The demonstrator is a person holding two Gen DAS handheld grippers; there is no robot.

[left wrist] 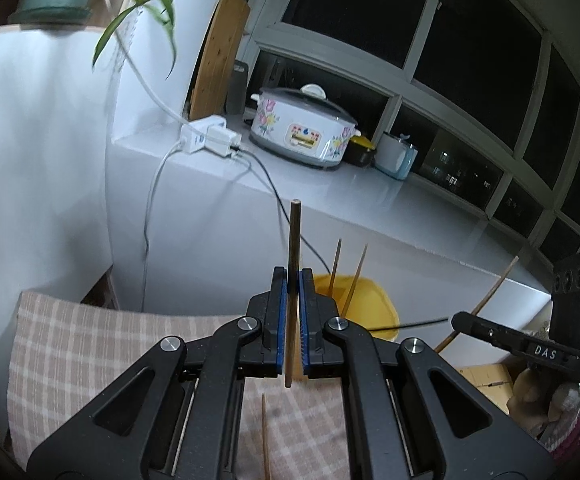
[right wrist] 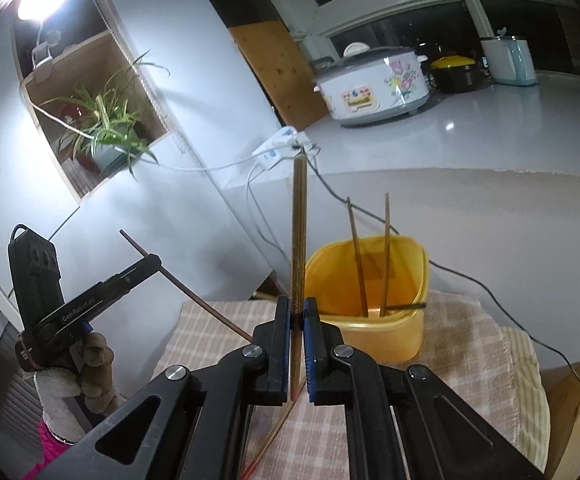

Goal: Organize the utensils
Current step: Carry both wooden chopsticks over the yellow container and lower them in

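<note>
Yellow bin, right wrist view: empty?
No. The yellow bin already holds two chopsticks standing tilted inside it, their tips sticking up above the rim.

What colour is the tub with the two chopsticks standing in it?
Yellow. The tub shows best in the right wrist view, with two chopsticks leaning inside it.

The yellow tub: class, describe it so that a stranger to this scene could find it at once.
Start at the long white counter carrying the flowered cooker. Below its front edge a checked cloth covers a lower surface, and the yellow tub stands on that cloth. It is the only open yellow container there, with two chopsticks leaning inside it.
</note>
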